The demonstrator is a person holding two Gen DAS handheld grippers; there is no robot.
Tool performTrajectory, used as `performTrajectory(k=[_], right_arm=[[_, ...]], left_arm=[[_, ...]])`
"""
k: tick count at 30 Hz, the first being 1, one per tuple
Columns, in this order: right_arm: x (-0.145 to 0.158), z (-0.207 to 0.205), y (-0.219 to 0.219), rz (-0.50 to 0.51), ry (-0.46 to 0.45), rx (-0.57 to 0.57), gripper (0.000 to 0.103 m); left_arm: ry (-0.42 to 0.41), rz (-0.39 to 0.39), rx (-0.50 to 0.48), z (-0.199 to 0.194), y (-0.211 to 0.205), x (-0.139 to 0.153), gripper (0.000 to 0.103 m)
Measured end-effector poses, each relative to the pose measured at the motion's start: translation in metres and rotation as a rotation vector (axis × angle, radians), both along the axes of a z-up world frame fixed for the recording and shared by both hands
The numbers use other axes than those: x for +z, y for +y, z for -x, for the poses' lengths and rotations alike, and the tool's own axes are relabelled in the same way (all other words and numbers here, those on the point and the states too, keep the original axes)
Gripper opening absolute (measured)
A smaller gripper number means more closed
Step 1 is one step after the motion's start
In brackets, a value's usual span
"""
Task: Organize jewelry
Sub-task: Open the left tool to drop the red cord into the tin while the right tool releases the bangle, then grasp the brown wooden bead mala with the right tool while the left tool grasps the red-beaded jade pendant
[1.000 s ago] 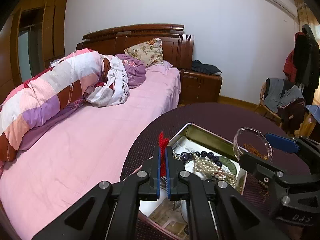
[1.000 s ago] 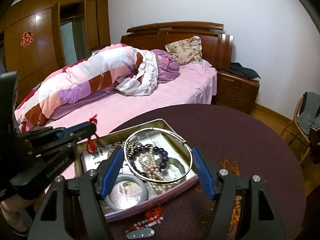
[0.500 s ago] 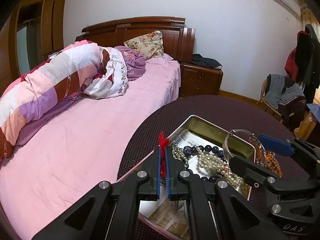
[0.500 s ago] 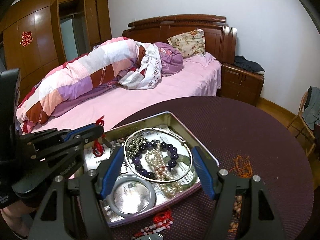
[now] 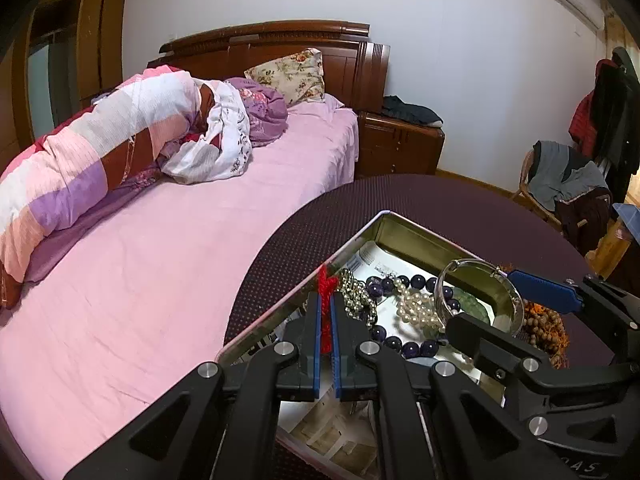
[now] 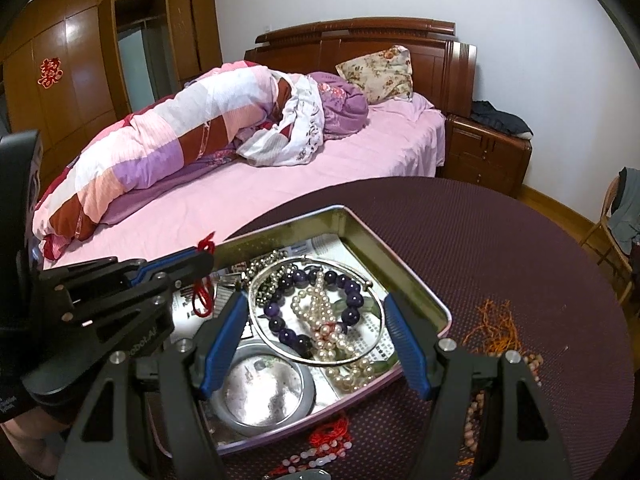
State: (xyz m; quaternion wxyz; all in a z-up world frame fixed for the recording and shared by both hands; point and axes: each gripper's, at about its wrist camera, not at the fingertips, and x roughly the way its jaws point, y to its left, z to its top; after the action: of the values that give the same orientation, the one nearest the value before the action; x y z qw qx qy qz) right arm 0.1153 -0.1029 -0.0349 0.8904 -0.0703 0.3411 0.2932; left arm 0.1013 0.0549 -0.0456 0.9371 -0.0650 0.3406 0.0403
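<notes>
The left gripper (image 5: 327,330) is pinching a red cord (image 5: 325,286) between its closed jaws, and the cord is dangling over the tin's (image 6: 394,252) left rim. The right gripper (image 6: 316,336) is holding a thin silver bangle (image 6: 280,346) across its blue pads, jaws spread wide against the ring's two sides, and the bangle is hanging above the tin's middle. Inside the tin, a purple bead bracelet (image 6: 348,292) is lying under the bangle with a pearl strand (image 6: 326,326) crossing it, and a silver-bead chain (image 6: 264,266) is sitting toward the tin's far left. A grey bangle (image 6: 306,398) is resting at the tin's near left corner. The tin is sitting on the dark tabletop (image 6: 480,232). Orange threads (image 6: 496,326) are lying on the tabletop to the tin's right, near wooden beads (image 5: 546,322), and a red-and-pink bead string (image 6: 320,446) is lying just in front of the tin. A bed (image 5: 160,260) is standing beyond the tin.
</notes>
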Motion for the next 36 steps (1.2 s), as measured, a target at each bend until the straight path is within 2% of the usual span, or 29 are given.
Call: performTrajectory(k=[8,15,17,19,20,24,30,36], right_arm=[[-0.009,-0.004,-0.001,0.004,0.047,0.011,0.073],[-0.012,-0.005,-0.003,0.0,0.065,0.009,0.074],[-0.011,-0.004,-0.004,-0.004,0.063,0.009,0.074],[-0.01,-0.004,-0.006,-0.012,0.065,0.011,0.074],[-0.009,-0.003,-0.008,-0.014,0.06,0.006,0.075],[-0.001,0.003,-0.026,-0.038,0.025,-0.019,0.083],[0.003,0.006,-0.064,-0.029,0.01,-0.094,0.084],[-0.013,0.003,-0.12,0.022,0.045,-0.229,0.084]], left_arm=[[0.035,0.018,-0.001,-0.004,0.001,-0.009,0.004],[0.055,0.042,-0.014,-0.005,0.001,-0.012,0.009],[0.056,0.048,-0.008,-0.004,0.002,-0.011,0.017],[0.049,0.058,0.006,-0.002,0.005,-0.009,0.043],[0.031,0.067,0.007,0.001,0.006,-0.006,0.047],[-0.002,0.091,-0.005,0.011,0.003,0.002,0.073],[-0.048,0.104,-0.057,0.022,-0.01,0.014,0.074],[-0.087,0.008,-0.105,0.042,-0.042,0.022,0.074]])
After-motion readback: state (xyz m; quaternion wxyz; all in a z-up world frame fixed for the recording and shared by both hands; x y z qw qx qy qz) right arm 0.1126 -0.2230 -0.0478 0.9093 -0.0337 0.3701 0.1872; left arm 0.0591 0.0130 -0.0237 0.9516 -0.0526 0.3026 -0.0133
